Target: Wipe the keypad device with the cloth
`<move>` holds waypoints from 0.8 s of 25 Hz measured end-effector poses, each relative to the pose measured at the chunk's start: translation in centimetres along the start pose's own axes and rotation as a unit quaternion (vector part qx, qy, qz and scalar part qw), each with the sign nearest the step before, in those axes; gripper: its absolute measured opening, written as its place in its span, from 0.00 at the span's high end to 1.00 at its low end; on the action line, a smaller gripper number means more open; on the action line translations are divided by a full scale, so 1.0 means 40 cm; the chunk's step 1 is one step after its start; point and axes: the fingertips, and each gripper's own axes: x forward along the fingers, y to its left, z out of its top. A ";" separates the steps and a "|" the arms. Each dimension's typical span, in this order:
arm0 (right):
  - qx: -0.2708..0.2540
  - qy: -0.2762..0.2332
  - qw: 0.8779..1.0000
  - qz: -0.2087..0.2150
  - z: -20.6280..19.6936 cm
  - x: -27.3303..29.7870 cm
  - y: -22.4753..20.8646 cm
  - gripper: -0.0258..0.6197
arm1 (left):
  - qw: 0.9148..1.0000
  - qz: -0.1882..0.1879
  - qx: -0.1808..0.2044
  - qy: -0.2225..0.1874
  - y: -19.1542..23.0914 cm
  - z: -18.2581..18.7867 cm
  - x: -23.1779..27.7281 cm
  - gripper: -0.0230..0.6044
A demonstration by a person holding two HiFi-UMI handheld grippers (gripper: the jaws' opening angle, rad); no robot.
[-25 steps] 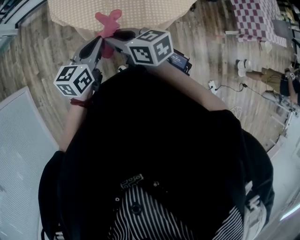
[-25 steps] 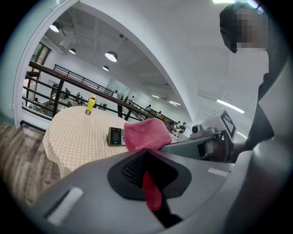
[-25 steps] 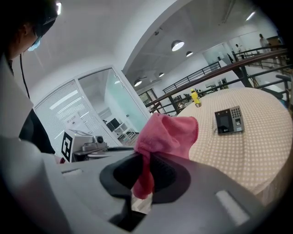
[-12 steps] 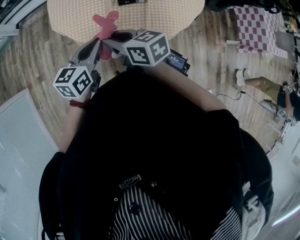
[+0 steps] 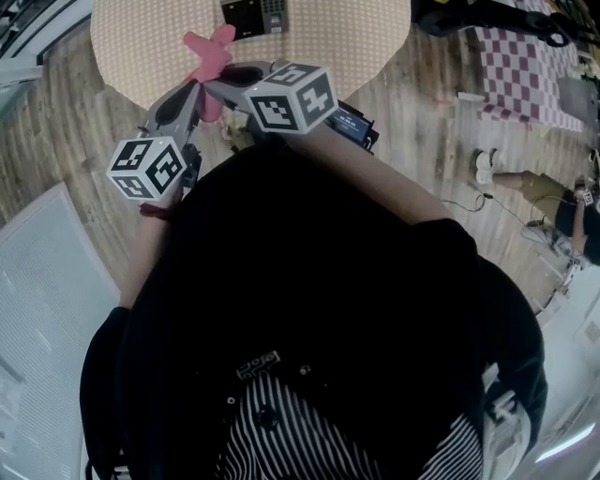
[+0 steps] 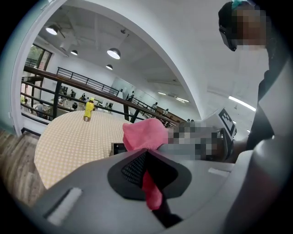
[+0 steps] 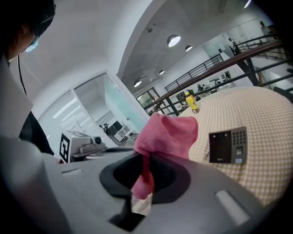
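The keypad device has come into the head view at top centre; a second ago it was out of frame, half a second ago only its edge showed. More worktop shows, and a dark shape has entered at upper right.

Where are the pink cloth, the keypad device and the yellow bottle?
pink cloth (image 7: 167, 132), right gripper view, its bunched top.
keypad device (image 7: 228, 146), right gripper view, its front face.
yellow bottle (image 6: 88, 112), left gripper view, its body.
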 end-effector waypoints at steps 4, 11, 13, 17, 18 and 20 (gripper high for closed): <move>0.010 0.000 1.000 0.006 0.053 -0.016 -0.082 0.88 | 1.000 0.004 0.002 0.013 0.003 0.038 0.091 0.96; 0.021 0.002 1.000 0.019 0.120 -0.024 -0.188 0.88 | 0.999 0.018 -0.001 0.027 0.020 0.085 0.206 0.96; 0.028 0.004 0.999 0.024 0.115 -0.020 -0.214 0.88 | 0.999 0.023 -0.004 0.035 0.027 0.075 0.228 0.96; 0.041 0.009 0.999 0.031 0.099 -0.015 -0.247 0.88 | 0.998 0.028 -0.009 0.053 0.034 0.054 0.256 0.96; 0.045 0.009 0.998 0.033 0.097 -0.018 -0.253 0.88 | 0.998 0.029 -0.009 0.058 0.031 0.051 0.262 0.96; 0.057 0.009 0.998 0.038 0.093 -0.026 -0.266 0.88 | 0.997 0.032 -0.009 0.068 0.025 0.049 0.276 0.96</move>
